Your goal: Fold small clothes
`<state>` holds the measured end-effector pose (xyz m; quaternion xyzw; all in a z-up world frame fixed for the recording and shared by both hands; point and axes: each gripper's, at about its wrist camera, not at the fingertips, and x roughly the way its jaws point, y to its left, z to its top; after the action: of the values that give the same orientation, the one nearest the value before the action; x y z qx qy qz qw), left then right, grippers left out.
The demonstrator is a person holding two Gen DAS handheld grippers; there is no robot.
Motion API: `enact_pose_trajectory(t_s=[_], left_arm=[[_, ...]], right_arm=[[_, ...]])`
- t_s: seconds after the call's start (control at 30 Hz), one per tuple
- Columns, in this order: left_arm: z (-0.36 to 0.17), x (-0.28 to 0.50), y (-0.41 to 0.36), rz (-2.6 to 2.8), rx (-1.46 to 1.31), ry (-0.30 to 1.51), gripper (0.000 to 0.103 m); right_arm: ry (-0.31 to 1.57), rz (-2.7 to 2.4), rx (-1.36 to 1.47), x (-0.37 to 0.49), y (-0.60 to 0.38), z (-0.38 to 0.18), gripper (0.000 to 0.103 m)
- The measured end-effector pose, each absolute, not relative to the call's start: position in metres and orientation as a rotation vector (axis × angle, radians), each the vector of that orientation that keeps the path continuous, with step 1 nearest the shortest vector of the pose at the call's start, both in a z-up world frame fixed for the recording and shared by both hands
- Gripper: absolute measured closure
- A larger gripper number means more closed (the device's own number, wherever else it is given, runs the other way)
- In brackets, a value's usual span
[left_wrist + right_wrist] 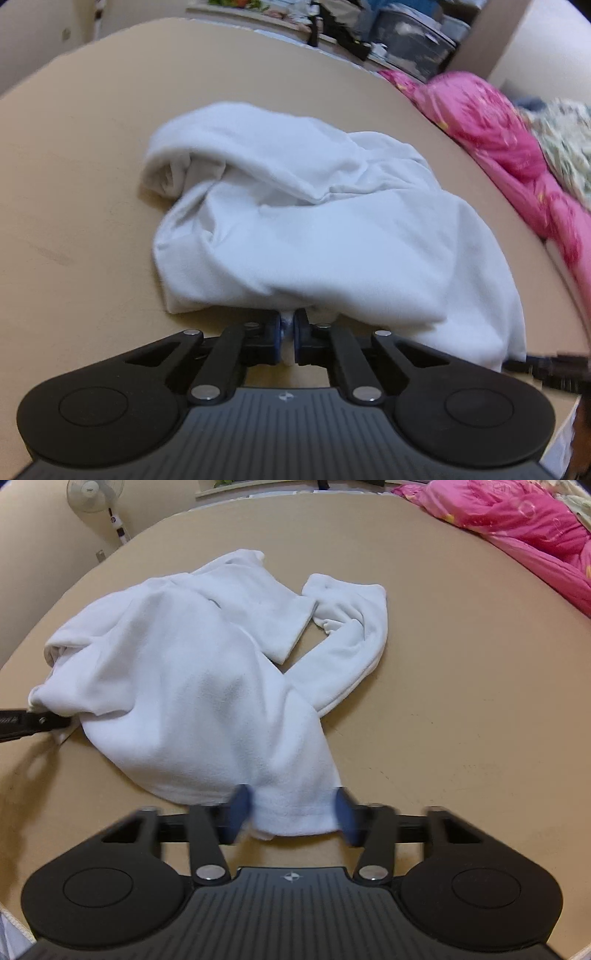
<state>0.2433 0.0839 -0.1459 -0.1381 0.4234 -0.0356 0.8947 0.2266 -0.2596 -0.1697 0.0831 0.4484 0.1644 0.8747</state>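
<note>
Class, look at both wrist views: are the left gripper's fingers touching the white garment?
Touching. The left wrist view shows the left gripper pinching the near edge of the white garment, white cloth squeezed between its fingers.

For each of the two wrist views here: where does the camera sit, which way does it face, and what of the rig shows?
Left wrist: sits behind the left gripper, angled down at the tan table; its blue pads pinch the white garment edge.
Right wrist: behind the right gripper, angled down; pads straddle the garment's near hem, apart.
Shared: the garment, table, pink bedding; the left gripper's finger shows at the right view's left edge.
</note>
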Motion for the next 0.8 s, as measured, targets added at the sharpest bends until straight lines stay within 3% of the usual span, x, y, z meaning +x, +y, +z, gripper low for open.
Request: enact_pose_trajectory(t_s=[0.03, 0.23, 0.47, 0.6, 0.73, 0.8], left_arm=[[-0.134, 0.235, 0.088, -0.08, -0.264, 0.87, 0.097], [-0.06, 0.149, 0.132, -0.105, -0.283, 0.771, 0.097], [0.001, 0.023, 0.177, -0.134, -0.332, 0.745, 0.098], [0.007, -0.033, 0.182, -0.149, -0.287, 0.835, 0.097], [-0.01, -0.052, 0.185, -0.151, -0.227, 0.943, 0.093], [-0.017, -0.044, 0.188, -0.159, -0.206, 0.957, 0.081]], right_arm=[[0.926, 0.362, 0.203, 0.224, -0.262, -0.167, 0.094], [0.77, 0.341, 0.361, 0.182, -0.297, -0.117, 0.097], [0.619, 0.4, 0.473, 0.076, -0.361, -0.015, 0.098], [0.732, 0.419, 0.402, 0.019, -0.373, 0.019, 0.098], [0.949, 0.473, 0.232, -0.005, -0.353, 0.01, 0.096], [0.972, 0.385, 0.134, -0.003, -0.35, 0.005, 0.084]])
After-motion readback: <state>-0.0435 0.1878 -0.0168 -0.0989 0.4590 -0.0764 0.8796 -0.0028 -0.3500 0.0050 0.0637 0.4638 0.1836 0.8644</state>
